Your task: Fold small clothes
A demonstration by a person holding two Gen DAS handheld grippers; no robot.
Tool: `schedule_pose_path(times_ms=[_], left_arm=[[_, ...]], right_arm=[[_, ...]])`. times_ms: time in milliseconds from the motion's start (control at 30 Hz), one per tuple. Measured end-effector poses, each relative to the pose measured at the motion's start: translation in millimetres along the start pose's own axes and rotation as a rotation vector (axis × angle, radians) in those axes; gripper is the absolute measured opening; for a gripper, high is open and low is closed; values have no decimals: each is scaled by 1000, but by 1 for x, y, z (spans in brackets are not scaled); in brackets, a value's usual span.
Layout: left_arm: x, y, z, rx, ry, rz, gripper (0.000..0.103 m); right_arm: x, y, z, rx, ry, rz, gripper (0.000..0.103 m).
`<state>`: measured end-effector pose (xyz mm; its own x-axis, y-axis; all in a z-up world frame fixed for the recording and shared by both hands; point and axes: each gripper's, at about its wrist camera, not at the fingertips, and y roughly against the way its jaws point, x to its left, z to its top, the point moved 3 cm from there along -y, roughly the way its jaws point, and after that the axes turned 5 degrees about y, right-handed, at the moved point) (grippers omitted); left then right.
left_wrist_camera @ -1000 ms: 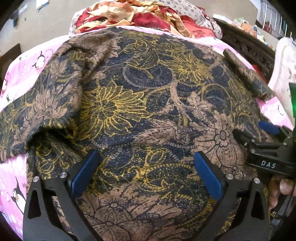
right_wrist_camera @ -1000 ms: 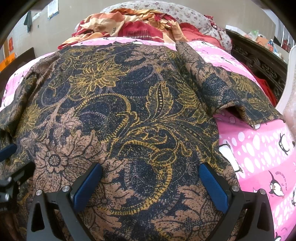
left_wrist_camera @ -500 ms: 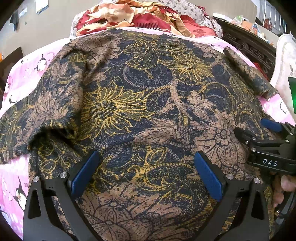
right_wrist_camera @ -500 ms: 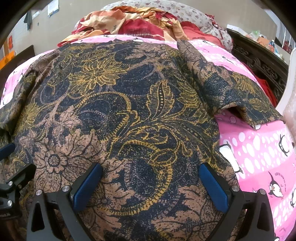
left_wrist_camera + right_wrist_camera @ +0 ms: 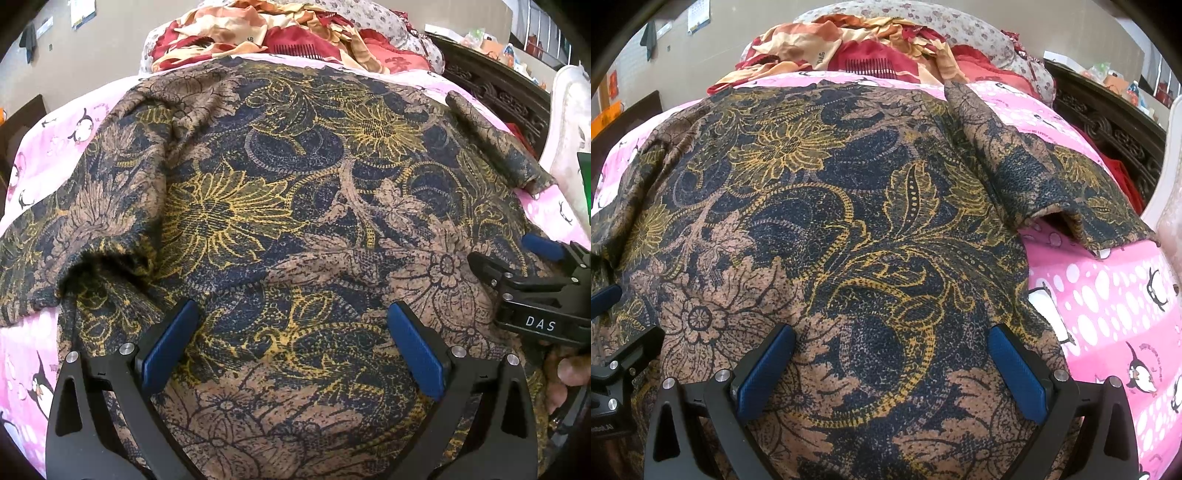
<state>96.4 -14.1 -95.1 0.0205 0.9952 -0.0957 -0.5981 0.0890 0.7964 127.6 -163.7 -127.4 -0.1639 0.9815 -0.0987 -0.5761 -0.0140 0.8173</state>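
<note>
A batik shirt (image 5: 288, 206) in dark blue, brown and gold lies spread flat on the pink penguin sheet (image 5: 48, 147). My left gripper (image 5: 291, 325) hovers open over the shirt's near hem, nothing between its blue pads. My right gripper (image 5: 892, 349) is open too, above the same hem further right. In the right wrist view the shirt (image 5: 849, 206) fills the frame, its right sleeve (image 5: 1060, 192) lying out over the sheet. The left sleeve (image 5: 55, 254) spreads out to the left. In the left wrist view the right gripper (image 5: 528, 273) shows at the right edge, held by a hand (image 5: 565, 376).
A heap of red and orange clothes (image 5: 280, 33) lies at the far end of the bed, with a floral pillow (image 5: 964, 33) behind. A dark carved wooden bed frame (image 5: 1115, 129) runs along the right. The pink sheet (image 5: 1115, 314) lies bare to the right of the shirt.
Both views have drawn back and risen a little, showing more of the far bed and clothes heap. The shirt lies as before and both grippers stay open.
</note>
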Motion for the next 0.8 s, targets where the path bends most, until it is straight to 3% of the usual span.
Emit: schedule_pose_path(times_ms=[500,600,700,800], left_arm=[[5,12,0,-18,14,-16,102],[29,51,3,-87,50,-40,102],[70,85,3,-142,106,3,102],[136,118,-5,-205,231,72,102]], right_arm=[[0,2,-2,-8,-7,3,103],[0,2,-1,-10,-9,5,103],[0,2,-2,-10,-8,4,103],[0,2,-1,-11,-7,2,103]])
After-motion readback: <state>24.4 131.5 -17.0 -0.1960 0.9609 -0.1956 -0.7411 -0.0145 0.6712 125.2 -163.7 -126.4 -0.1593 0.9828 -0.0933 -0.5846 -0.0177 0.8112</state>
